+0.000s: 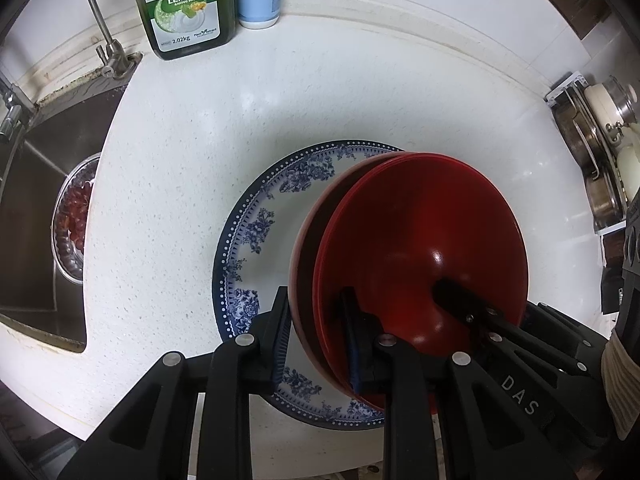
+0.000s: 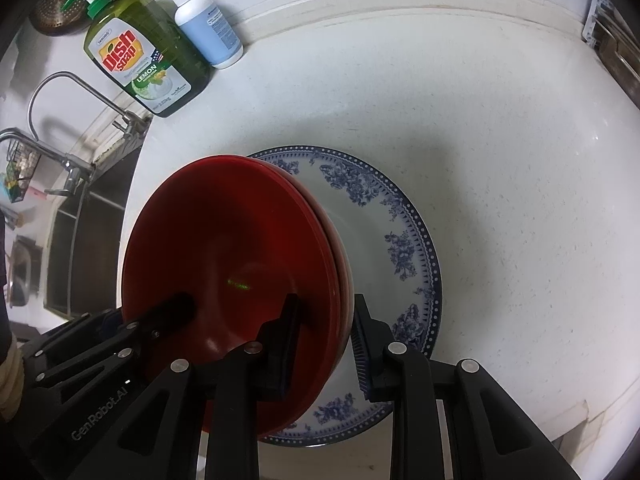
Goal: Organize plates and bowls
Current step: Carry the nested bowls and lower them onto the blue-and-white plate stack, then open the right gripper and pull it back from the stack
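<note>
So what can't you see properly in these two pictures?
- Plate middle: in both views the red bowls hide the centre of the blue-flowered plate.
- Bowl count: only edges show.
- Sink bowl: left view, half hidden by the counter edge.
- Dish soap: top cut off in the left view.
- Right claw: grip unclear, small gap outside.
</note>
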